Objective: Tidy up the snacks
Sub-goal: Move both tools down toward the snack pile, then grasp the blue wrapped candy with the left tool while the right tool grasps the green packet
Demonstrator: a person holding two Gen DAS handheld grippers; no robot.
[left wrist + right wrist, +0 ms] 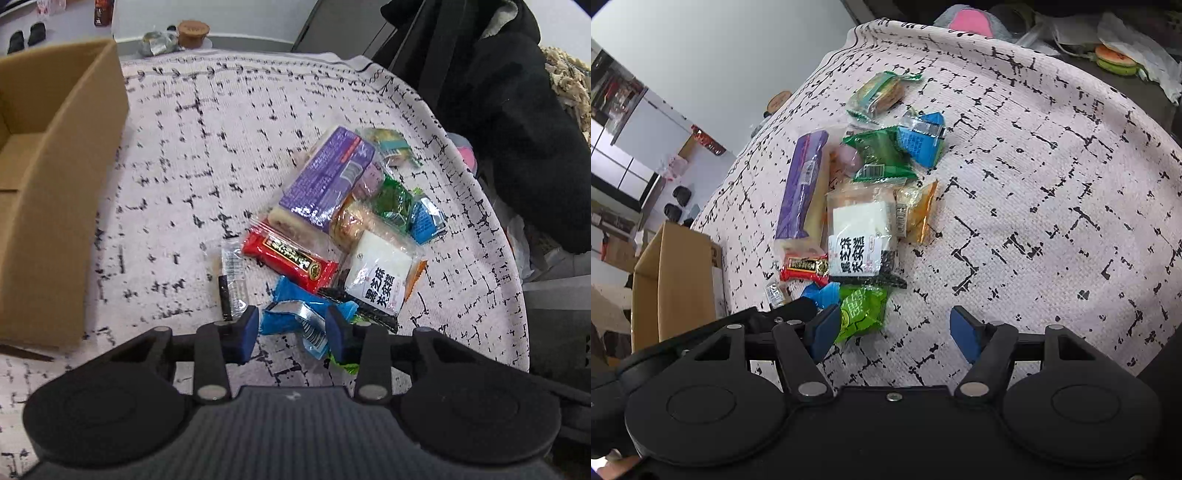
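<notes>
Lower centre, left gripper: fingers narrowed around blue packet, grip unclear.
Right gripper: half open, empty.
Box: looks empty; pile unsorted.

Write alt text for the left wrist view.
The left tongs straddle a crinkled blue foil snack packet at the near edge of a pile of wrapped snacks on a pale black-flecked tablecloth. Behind lie a red bar wrapper and a long purple packet; an open brown cardboard box stands left.
</notes>
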